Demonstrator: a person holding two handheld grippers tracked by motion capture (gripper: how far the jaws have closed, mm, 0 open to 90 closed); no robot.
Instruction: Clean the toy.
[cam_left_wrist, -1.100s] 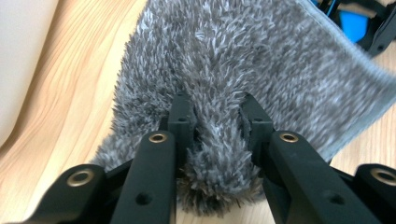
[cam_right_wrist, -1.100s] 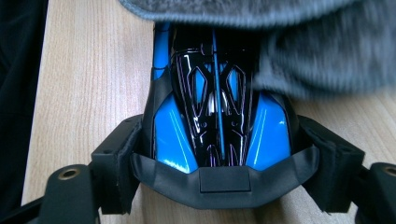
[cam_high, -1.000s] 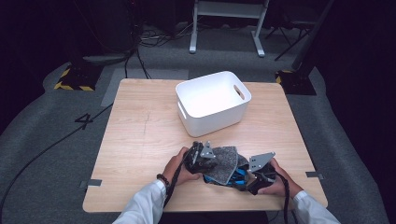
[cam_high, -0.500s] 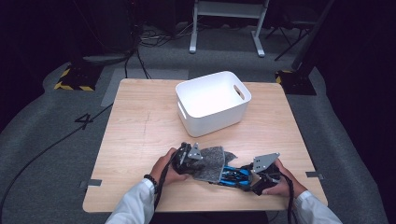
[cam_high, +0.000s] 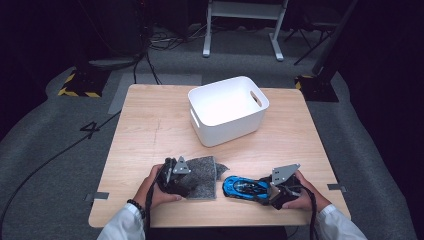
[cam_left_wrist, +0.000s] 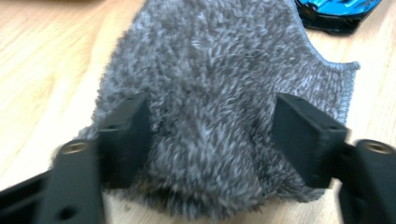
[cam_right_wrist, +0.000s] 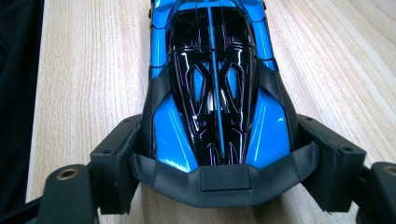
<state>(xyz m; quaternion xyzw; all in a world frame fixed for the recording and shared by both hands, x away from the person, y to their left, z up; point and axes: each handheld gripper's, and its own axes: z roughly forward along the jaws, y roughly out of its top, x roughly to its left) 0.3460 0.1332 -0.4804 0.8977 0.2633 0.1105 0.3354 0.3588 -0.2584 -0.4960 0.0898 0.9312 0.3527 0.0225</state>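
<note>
We see a wooden bench (cam_high: 150, 125) with a white tub (cam_high: 227, 110) at its far side. Nearer us than the tub lies a grey cloth (cam_high: 200, 175), off the blue toy car (cam_high: 245, 186) that it covered a second ago. Our left hand-held gripper (cam_left_wrist: 212, 135) has just been opening over the cloth, jaws wide, so wiping looks finished. Our right hand-held gripper (cam_right_wrist: 224, 158) clamps the car's tail.

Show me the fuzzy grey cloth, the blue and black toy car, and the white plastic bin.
fuzzy grey cloth (cam_high: 202, 176), high view, its middle.
blue and black toy car (cam_high: 243, 187), high view, its roof.
white plastic bin (cam_high: 220, 131), high view, its front wall.
</note>
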